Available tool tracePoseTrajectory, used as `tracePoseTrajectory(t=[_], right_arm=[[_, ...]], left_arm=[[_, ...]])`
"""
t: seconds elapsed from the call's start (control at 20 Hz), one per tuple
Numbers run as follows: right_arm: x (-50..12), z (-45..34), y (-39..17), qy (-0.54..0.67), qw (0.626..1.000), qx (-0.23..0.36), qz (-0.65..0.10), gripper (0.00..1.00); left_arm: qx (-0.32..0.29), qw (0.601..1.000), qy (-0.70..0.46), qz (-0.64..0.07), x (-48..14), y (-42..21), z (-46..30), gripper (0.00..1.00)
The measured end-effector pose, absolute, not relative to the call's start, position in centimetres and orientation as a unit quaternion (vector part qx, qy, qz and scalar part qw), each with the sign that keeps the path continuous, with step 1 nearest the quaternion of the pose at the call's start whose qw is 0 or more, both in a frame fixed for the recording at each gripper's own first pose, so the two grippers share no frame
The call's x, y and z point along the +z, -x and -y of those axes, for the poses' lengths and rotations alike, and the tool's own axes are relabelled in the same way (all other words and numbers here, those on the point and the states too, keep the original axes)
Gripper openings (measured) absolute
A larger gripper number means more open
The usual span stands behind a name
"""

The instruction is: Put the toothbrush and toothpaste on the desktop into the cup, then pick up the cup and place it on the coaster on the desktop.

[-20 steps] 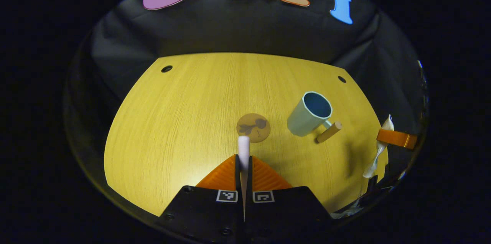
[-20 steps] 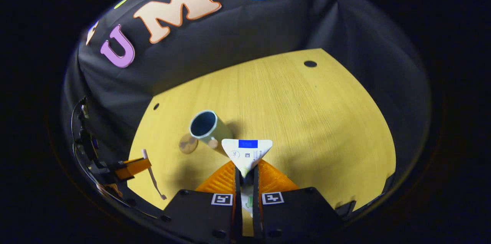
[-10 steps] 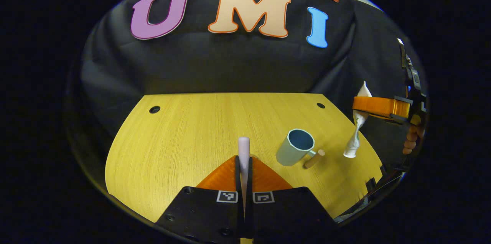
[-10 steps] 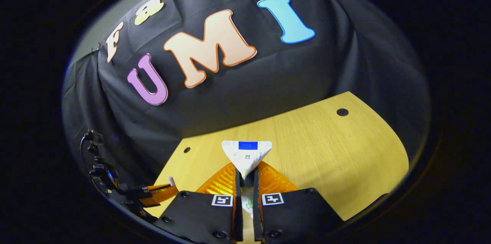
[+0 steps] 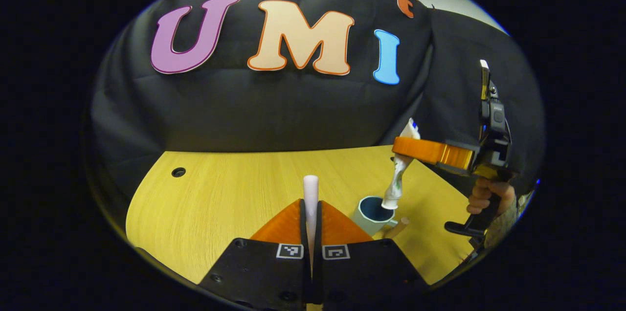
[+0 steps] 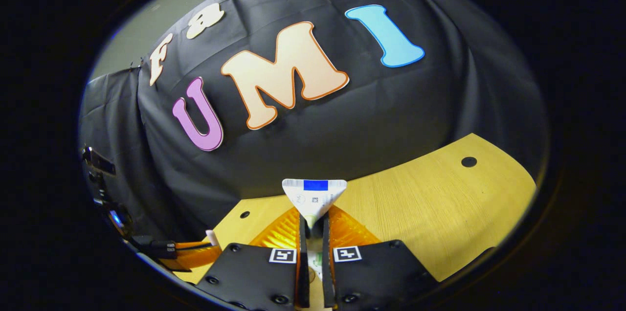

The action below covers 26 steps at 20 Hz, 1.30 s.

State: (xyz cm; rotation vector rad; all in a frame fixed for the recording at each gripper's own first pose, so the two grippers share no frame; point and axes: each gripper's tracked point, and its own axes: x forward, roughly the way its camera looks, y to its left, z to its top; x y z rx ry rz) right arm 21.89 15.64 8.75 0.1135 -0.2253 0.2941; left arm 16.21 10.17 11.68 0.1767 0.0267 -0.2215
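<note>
The left gripper (image 5: pixel 311 213) is squeezed tight on the toothbrush (image 5: pixel 310 193). The part you can see is a smooth white handle with a round end, sticking straight out between the two fingers. It hangs above the desktop (image 5: pixel 234 193), a yellow wooden top with thin lines in the grain and a small dark round hole (image 5: pixel 178 172) near its far left corner.

The right gripper (image 6: pixel 313 225) is squeezed tight on the toothpaste (image 6: pixel 315 198). In the right gripper view the flat crimped end of the tube looks like a white triangle with a small blue patch at its top edge. The fingers' ribbed sides press on both sides of the soft tube.

In the left gripper view the right gripper (image 5: pixel 403 150) is over on the right side, held by a person's hand (image 5: pixel 489 196). The toothpaste (image 5: pixel 398 179) hangs down from it, standing up almost straight, with its white cap at the bottom. The cap is right at the mouth of the cup (image 5: pixel 370 213). I cannot tell if it touches the rim.

The cup is pale blue-green and round, darker inside, and stands on the desktop just right of the left gripper's fingers, which hide its lower left side. A short round wooden handle (image 5: pixel 397 227) sticks out from its right side.

In the right gripper view a second round hole (image 6: pixel 468 161) sits far back in the desktop.
</note>
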Motion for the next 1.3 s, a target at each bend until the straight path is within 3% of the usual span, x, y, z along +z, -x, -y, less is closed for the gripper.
tracePoseTrajectory(t=[0.25, 0.75, 0.95, 1.0, 1.05, 1.1, 1.15, 1.25, 1.3], right_arm=[[5.4, -14.5, -24.9, -0.069, 0.983, 0.134, 0.110, 0.13], [1.3, -13.0, -26.1, -0.068, 0.984, 0.122, 0.109, 0.14], [0.3, -12.4, -25.5, -0.089, 0.983, 0.124, 0.104, 0.23], [0.5, -12.6, -25.0, -0.093, 0.981, 0.131, 0.107, 0.31], [0.7, -12.6, -24.3, -0.095, 0.980, 0.136, 0.106, 0.22], [1.0, -12.8, -23.8, -0.097, 0.979, 0.142, 0.113, 0.43], [1.8, -12.8, -23.0, -0.098, 0.976, 0.149, 0.126, 0.52], [3.5, -12.4, -21.5, -0.099, 0.972, 0.148, 0.151, 0.80], [4.2, -11.9, -20.8, -0.098, 0.971, 0.142, 0.163, 0.87]], left_arm=[[-0.142, 0.984, -0.093, 0.047, 13.7, -18.6, -8.8, 0.00], [-0.220, 0.968, -0.063, 0.102, 14.0, -21.7, -3.4, 0.00], [-0.235, 0.963, -0.065, 0.114, 14.3, -21.7, -2.1, 0.00], [-0.236, 0.962, -0.070, 0.118, 14.6, -21.8, -1.9, 0.00], [-0.235, 0.961, -0.076, 0.123, 14.9, -21.7, -1.8, 0.00], [-0.237, 0.959, -0.083, 0.128, 15.2, -21.5, -1.5, 0.00], [-0.237, 0.958, -0.090, 0.134, 15.7, -21.3, -1.3, 0.00], [-0.238, 0.954, -0.103, 0.150, 16.6, -21.0, -0.8, 0.00], [-0.240, 0.952, -0.107, 0.158, 17.1, -20.8, -0.5, 0.00]])
